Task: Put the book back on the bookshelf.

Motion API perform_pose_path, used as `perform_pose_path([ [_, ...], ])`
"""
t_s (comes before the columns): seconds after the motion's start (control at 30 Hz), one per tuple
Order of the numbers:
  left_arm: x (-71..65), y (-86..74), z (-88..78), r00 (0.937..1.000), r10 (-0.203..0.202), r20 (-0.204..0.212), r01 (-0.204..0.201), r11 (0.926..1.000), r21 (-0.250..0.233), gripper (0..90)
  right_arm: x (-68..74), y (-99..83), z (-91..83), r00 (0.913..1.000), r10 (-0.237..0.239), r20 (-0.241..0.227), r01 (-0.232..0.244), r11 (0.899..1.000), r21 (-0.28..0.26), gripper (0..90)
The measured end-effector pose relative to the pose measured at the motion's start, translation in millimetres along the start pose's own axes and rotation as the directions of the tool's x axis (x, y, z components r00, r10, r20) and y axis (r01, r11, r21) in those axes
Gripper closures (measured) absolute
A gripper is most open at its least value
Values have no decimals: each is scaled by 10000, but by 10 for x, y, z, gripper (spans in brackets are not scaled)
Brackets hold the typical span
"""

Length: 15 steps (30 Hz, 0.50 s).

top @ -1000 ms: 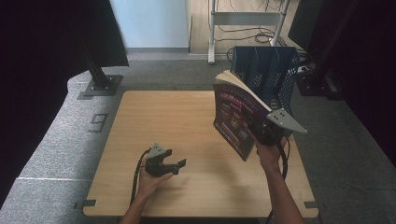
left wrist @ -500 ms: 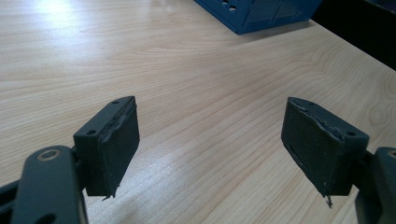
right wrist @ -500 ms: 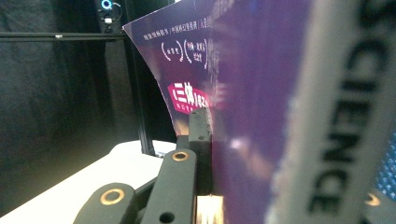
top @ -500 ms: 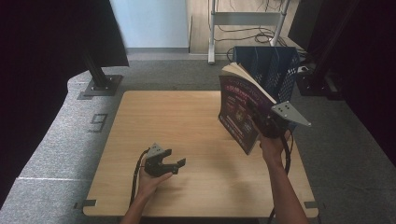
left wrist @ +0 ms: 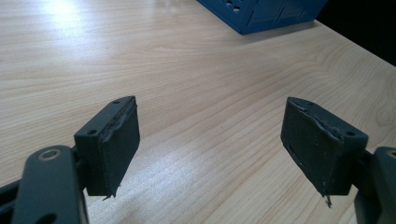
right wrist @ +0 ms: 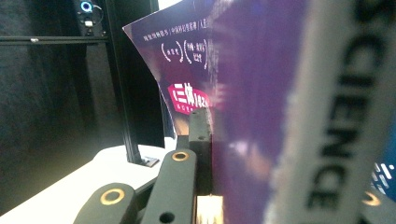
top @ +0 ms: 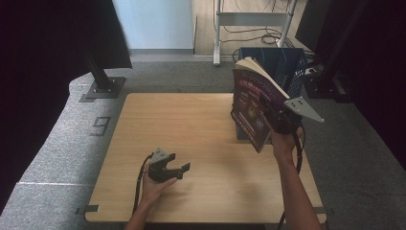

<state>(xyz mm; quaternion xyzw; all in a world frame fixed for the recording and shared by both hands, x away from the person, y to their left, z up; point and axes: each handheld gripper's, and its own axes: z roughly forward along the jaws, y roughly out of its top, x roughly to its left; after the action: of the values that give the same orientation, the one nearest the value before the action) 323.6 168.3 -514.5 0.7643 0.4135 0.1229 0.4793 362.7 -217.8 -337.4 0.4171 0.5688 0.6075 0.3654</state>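
A purple paperback book (top: pixel 253 108) hangs tilted in the air over the table's right side, just in front of a blue crate (top: pixel 292 64). My right gripper (top: pixel 273 115) is shut on the book (right wrist: pixel 261 107) near its spine, the left jaw pressed flat against the cover. My left gripper (top: pixel 179 168) rests low over the wooden table (top: pixel 191 129) near the front, held in a hand. Its pads (left wrist: pixel 116 140) stand wide apart in the left gripper view with bare wood between them, so the left gripper (left wrist: pixel 219 149) is open.
The blue crate (left wrist: pixel 261 11) stands at the table's far right corner. Grey mats surround the table, with a black stand (top: pixel 103 81) at the back left and a metal rack (top: pixel 253 19) with cables behind.
My right hand has carried the book a little to the right and up, toward the crate. The left gripper has stayed where it was.
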Motion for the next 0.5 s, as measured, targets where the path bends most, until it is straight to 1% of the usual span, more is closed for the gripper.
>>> perform_pose_path([
  [0.17, -9, -4, 14, 10000, 63, -57, -63, 10000, 71, 197, -47, -23, 63, 9998, 109, 170, -111, 9999, 82, 815],
  [0.3, -9, -3, 15, 10000, -10, 15, 10, 10000, 12, 196, -91, -32, 104, 9994, 198, 275, -203, 9996, 203, 815],
  [0.4, -28, -3, 21, 9998, 172, -88, -172, 9998, 79, 196, -118, -38, 134, 9991, 193, 385, -203, 9994, 263, 815],
  [0.5, -37, 2, 16, 9998, 198, -66, -198, 9998, 49, 196, -145, -32, 155, 9986, 253, 470, -263, 9994, 215, 815],
])
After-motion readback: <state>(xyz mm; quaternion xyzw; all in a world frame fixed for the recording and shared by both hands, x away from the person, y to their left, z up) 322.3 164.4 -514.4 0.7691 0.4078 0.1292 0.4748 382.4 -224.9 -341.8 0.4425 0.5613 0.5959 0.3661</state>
